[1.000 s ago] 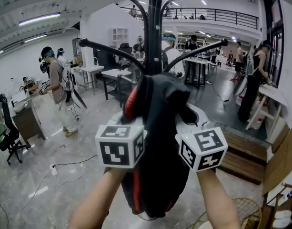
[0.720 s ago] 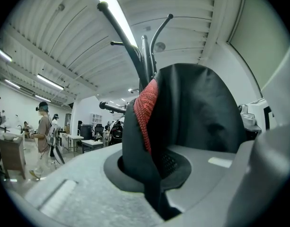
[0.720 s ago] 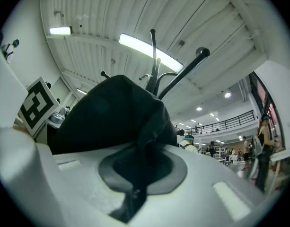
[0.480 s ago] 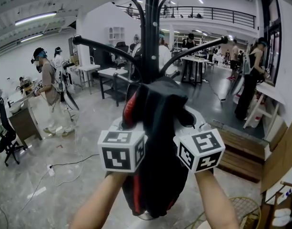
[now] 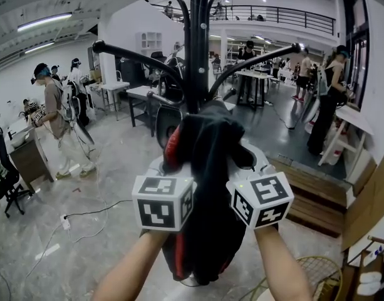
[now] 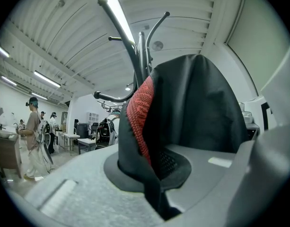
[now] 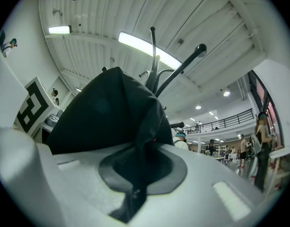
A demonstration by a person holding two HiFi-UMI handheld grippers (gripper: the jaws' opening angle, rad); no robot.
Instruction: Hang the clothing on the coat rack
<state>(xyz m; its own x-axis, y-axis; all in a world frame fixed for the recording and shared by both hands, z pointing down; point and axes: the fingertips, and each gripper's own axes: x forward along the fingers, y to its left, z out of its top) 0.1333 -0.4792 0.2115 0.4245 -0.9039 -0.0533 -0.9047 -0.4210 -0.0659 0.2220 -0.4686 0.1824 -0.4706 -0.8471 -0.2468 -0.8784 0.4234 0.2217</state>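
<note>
Not hung yet, I'd say. Garment [image 5: 207,162] is bunched up, with the coat rack [image 5: 198,49] at its 12 o'clock. Left gripper [image 6: 156,193] and right gripper [image 7: 135,193] both pinch its fabric. Remaining: hook it, release.

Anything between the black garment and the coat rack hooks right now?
Nothing visible. The left claw and right claw are both shut on the black garment with red lining, holding its top against the black metal coat rack pole, just below the curved hook arms. The gap up to the hooks looks free.
</note>
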